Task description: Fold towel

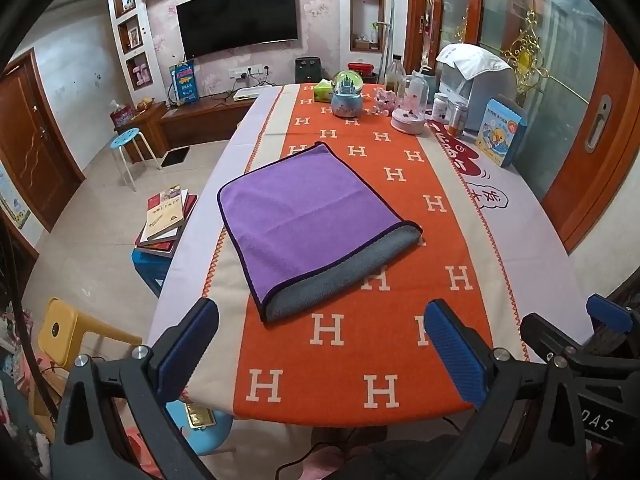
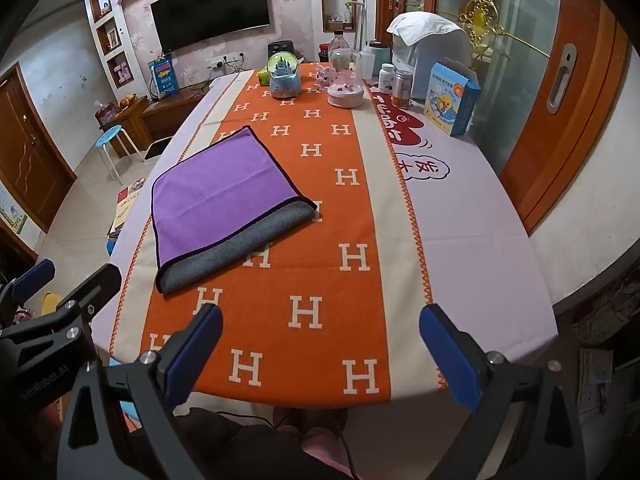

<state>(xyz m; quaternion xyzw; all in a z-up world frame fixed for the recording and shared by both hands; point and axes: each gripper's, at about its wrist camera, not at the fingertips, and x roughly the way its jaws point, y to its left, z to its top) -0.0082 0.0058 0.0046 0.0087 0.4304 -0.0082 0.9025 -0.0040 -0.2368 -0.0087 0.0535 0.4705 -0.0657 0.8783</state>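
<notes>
Here the towel (image 1: 310,220) lies folded on the orange runner (image 1: 360,344) of the surface, purple side up, with a grey strip of its lower layer showing along the near edge. The left gripper (image 1: 322,344) and right gripper (image 2: 320,344) both hover over the near end of the surface, jaws spread wide and holding nothing, apart from the towel.
</notes>
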